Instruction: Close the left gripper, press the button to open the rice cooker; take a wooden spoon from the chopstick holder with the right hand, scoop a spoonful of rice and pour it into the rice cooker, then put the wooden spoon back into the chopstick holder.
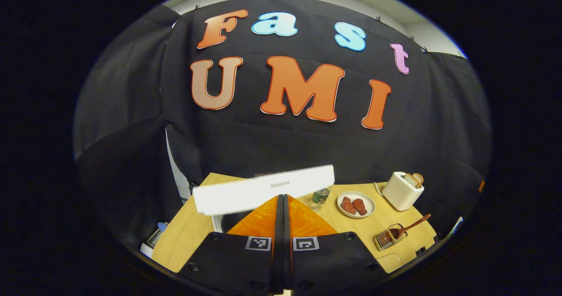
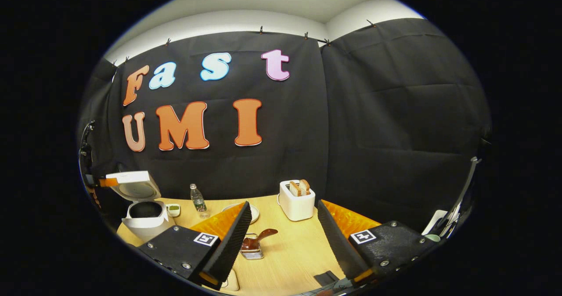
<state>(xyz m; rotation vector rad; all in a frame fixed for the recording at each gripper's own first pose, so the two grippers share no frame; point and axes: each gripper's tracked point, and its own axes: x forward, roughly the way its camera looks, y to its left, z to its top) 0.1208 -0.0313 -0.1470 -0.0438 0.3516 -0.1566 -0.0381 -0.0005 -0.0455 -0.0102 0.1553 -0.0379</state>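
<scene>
The white rice cooker (image 2: 145,223) stands at the table's left end, its lid (image 2: 131,184) raised and the dark pot showing. My left gripper (image 1: 283,196) is shut with nothing between its fingers, its tips right in front of the raised lid (image 1: 263,193). From the right gripper view, my left gripper (image 2: 105,182) sits at the lid's left edge. My right gripper (image 2: 283,206) is open and empty above the table. Just past its left finger, the wooden spoon (image 2: 260,239) rests in the wire chopstick holder (image 2: 252,252). The same spoon (image 1: 412,225) and holder (image 1: 388,238) also appear in the left gripper view.
A white toaster (image 2: 297,203) holding bread stands mid-table at the back. A plate (image 1: 355,204) with red pieces and a small bottle (image 1: 320,197) sit between the cooker and the toaster. A small dish (image 2: 174,209) lies next to the cooker. The wooden table (image 2: 290,252) ends close in front.
</scene>
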